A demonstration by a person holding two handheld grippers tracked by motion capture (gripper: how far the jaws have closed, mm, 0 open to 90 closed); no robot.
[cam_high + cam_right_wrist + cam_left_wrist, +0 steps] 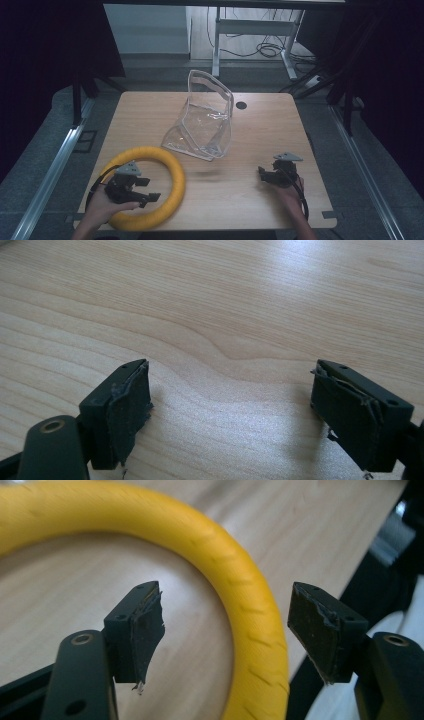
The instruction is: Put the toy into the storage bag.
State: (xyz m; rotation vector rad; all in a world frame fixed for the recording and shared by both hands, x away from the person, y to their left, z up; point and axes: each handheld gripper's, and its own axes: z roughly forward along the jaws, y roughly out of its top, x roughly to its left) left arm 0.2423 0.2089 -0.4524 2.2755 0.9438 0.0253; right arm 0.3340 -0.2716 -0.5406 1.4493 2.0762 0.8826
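A yellow ring [172, 172] lies flat on the wooden table [250, 195] at the front left. My left gripper [150, 198] is open over the ring's near side, its jaws pointing right. In the left gripper view the ring [250, 605] curves between the two spread jaws of my left gripper [225, 630], which do not touch it. A clear plastic bag [205, 122] stands crumpled at the table's middle back. My right gripper [261, 172] rests at the front right, open, with bare wood between the jaws of my right gripper [230, 405].
A dark round cable hole [241, 105] is in the table near its far edge. Beyond the table are a white desk frame [250, 30] and cables [270, 49] on the floor. A metal rail [50, 175] runs along the left side.
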